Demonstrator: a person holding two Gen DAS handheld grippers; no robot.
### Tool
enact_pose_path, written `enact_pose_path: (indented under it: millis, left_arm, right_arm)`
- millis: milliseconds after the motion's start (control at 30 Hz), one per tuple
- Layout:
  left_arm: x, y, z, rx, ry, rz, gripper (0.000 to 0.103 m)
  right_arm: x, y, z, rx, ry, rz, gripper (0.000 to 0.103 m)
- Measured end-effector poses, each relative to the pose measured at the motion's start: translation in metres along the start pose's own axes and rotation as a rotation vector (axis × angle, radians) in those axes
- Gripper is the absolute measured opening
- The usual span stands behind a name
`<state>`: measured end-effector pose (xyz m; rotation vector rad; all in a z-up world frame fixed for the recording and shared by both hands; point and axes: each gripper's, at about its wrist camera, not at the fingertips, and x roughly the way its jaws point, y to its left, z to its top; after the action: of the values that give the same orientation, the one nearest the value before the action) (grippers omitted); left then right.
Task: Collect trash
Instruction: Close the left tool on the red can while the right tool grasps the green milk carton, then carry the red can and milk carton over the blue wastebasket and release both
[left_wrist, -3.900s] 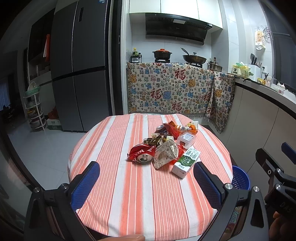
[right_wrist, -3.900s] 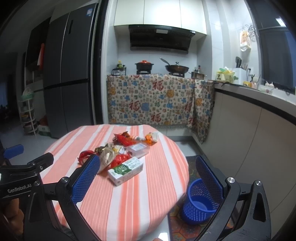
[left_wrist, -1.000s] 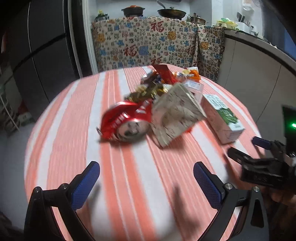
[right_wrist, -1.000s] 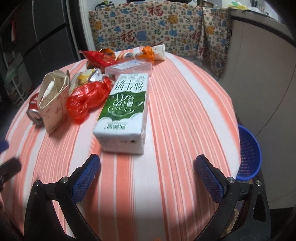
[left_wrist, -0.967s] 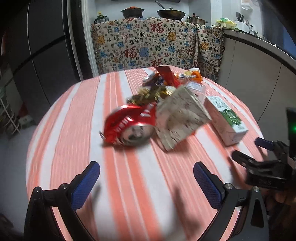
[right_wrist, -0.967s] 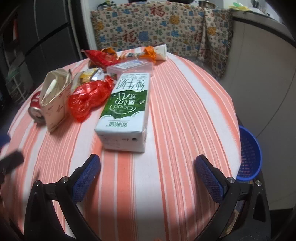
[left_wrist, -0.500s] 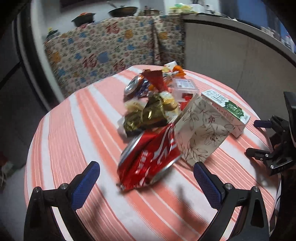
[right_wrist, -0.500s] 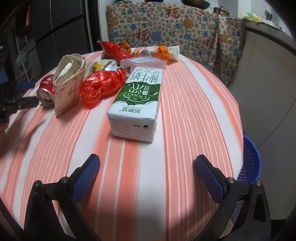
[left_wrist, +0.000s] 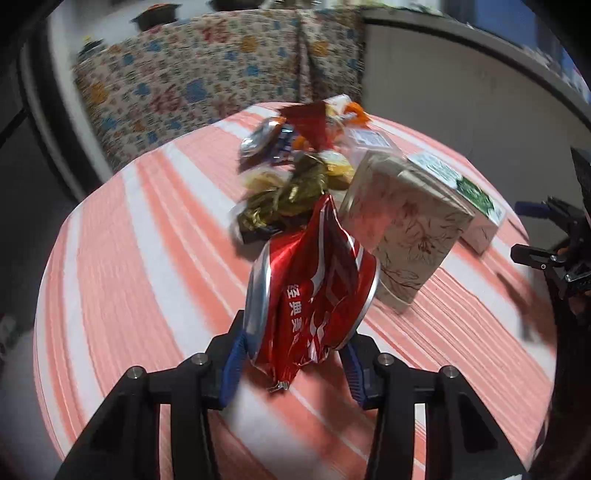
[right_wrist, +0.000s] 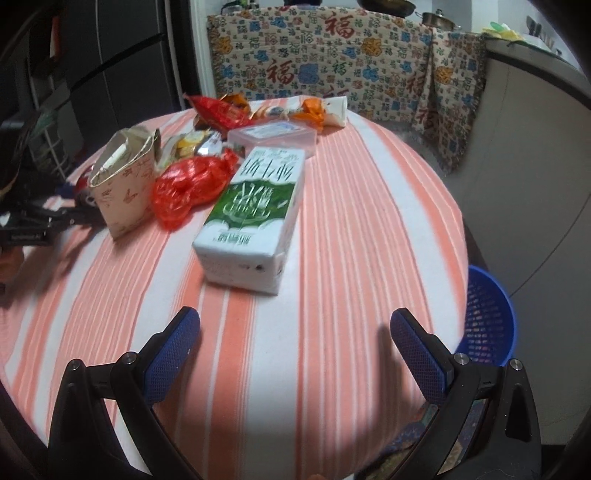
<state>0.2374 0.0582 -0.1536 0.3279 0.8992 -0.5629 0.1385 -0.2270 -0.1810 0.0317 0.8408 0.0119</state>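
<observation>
A crushed red drink can (left_wrist: 314, 291) lies on the striped round table (left_wrist: 147, 280), at the near end of a trash pile. My left gripper (left_wrist: 293, 345) has the can between its blue pads (left_wrist: 232, 363); its jaws are closing and both pads touch the can's sides. A flower-printed paper carton (left_wrist: 406, 236) leans right beside the can. In the right wrist view, a green-and-white milk carton (right_wrist: 255, 206) lies flat just ahead of my right gripper (right_wrist: 291, 321), which is open and holds nothing. A blue mesh basket (right_wrist: 487, 314) stands on the floor past the table's right edge.
Behind the cartons lie a red crumpled wrapper (right_wrist: 188, 184), a clear plastic box (right_wrist: 273, 136), a gold wrapper (left_wrist: 288, 199) and several snack wrappers. A patterned cloth (right_wrist: 332, 74) covers the counter behind. The right gripper (left_wrist: 535, 232) shows at the left wrist view's right edge.
My left gripper moved in on the crushed can and its jaws narrowed from wide apart to both sides of the can. The right gripper stayed open and barely moved.
</observation>
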Motion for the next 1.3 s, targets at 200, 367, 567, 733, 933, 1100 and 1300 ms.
enact_pose_path:
  millis: [200,367,567,733,933,1100,1300]
  left_arm:
    - [-0.025,-0.001,-0.021,-0.194,-0.026,0.098,0.047]
    - [-0.039,0.000,-0.041,-0.385,-0.007,0.136,0.047]
    - [-0.076,-0.007,-0.062,-0.467,-0.066,0.167,0.047]
    - [-0.098,-0.012,-0.067,-0.510,-0.103,0.126,0.047]
    - [-0.112,-0.032,-0.066,-0.515,-0.125,0.095,0.047]
    - [-0.109,-0.069,-0.036,-0.458,-0.131,0.080,0.047]
    - [-0.084,-0.126,0.016,-0.367,-0.143,0.026,0.047]
  right_arm:
    - [0.005,-0.015,0.053,0.126,0.040,0.146,0.098]
    - [0.047,0.016,0.096,0.030,0.220,0.179,0.078]
    - [0.054,0.017,0.094,-0.023,0.255,0.169,0.053]
    - [0.026,0.006,0.087,0.004,0.201,0.278,0.053]
    - [-0.001,-0.007,0.076,-0.009,0.145,0.332,0.053]
    - [-0.010,-0.026,0.075,0.017,0.131,0.365,0.053]
    - [-0.033,-0.057,0.081,0.038,0.089,0.372,0.053]
